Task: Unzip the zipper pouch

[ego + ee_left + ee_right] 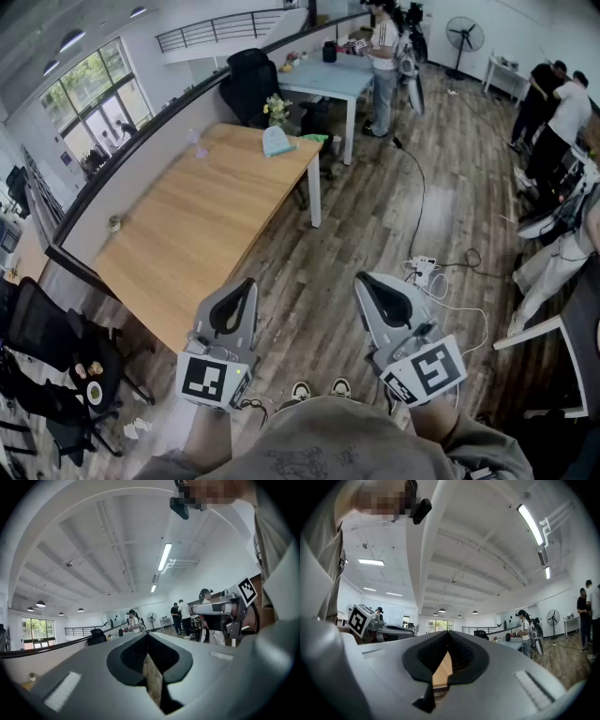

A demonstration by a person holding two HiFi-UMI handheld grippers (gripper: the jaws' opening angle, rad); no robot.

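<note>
At the far left a black mesh office chair [52,342] stands just beside the near corner of the long light wooden table [187,234]. A small potted plant [114,223] sits on the table's left edge against the low grey partition wall [131,155].

My left gripper [247,284] hangs over the floor just off the table's near right edge, clenched tight and gripping nothing; in its own view the black pads meet, with only floorboards showing behind them.

The pale teal fabric pouch [277,142] lies at the table's far end near the right edge, well apart from both grippers, with most of the tabletop between it and my left gripper. I cannot make out its zipper from here. Beyond it are a bunch of flowers [275,109] and a black high-backed chair [248,82].

My right gripper [362,279] is also squeezed closed and empty, held over the dark plank floor [356,216]. Just beyond it a white power strip [424,269] and trailing cables lie on the boards. Further right, several people [553,108] stand by desks.
</note>
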